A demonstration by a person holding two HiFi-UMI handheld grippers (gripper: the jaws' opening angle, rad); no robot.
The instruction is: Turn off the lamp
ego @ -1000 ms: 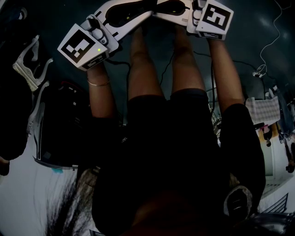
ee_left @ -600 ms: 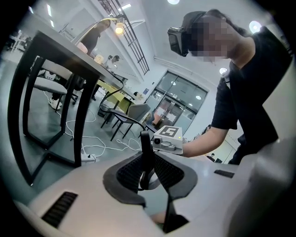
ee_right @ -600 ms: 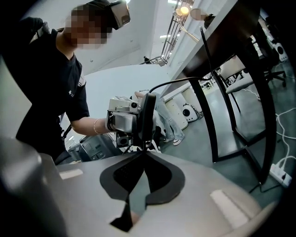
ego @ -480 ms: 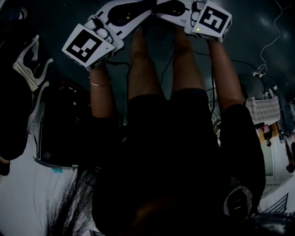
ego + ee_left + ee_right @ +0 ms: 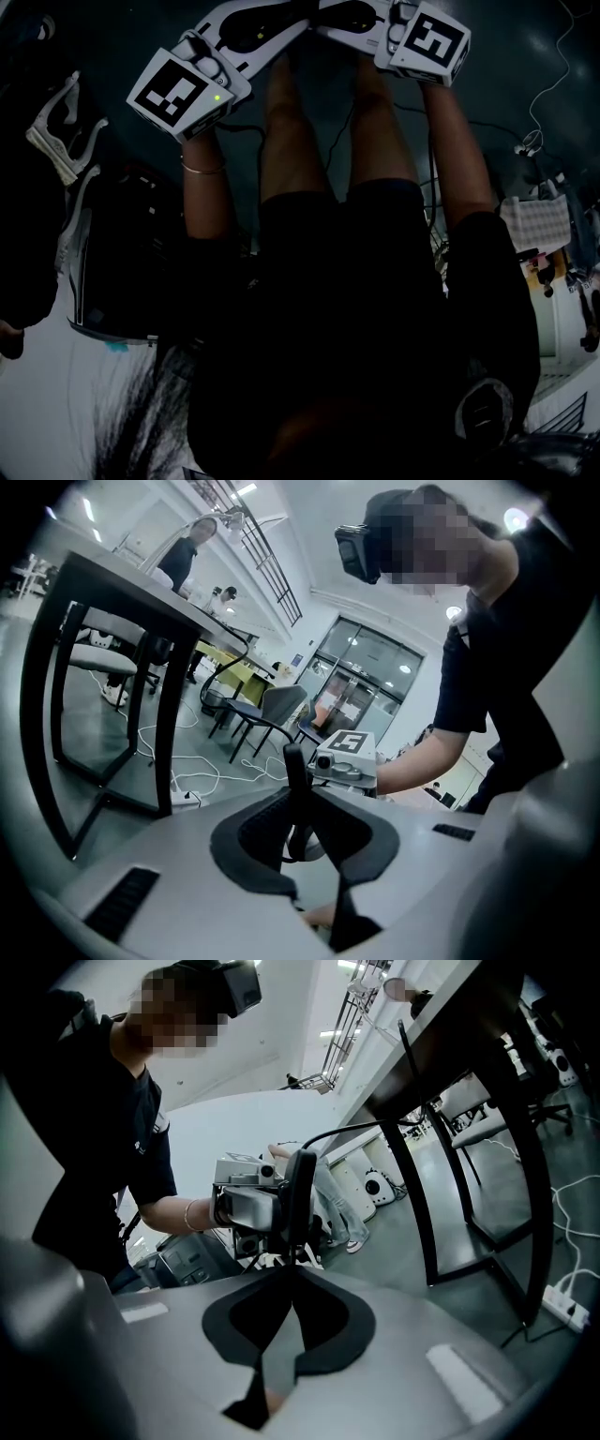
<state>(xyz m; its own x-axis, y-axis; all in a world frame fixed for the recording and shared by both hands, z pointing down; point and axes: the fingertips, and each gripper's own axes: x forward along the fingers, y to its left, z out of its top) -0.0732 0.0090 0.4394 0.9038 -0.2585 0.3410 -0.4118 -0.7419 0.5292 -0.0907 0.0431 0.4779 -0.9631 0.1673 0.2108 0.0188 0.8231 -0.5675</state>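
- Left gripper (image 5: 295, 766) and right gripper (image 5: 300, 1185): both sets of jaws are pressed together on nothing, tips facing each other at 12 o'clock in the head view.
- We make out no lamp for certain; the counter (image 5: 450, 1026) rises at 1 o'clock in the right gripper view.
- We judge the task not begun: the next move is to find the lamp's switch.

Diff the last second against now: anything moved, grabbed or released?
In the head view, the left tool nudged slightly toward the right tool and tilted a little, early in that second. The right tool edged a touch leftward. Nothing was taken hold of or let go. Both tools stay shut on nothing, held out side by side in front of the person.
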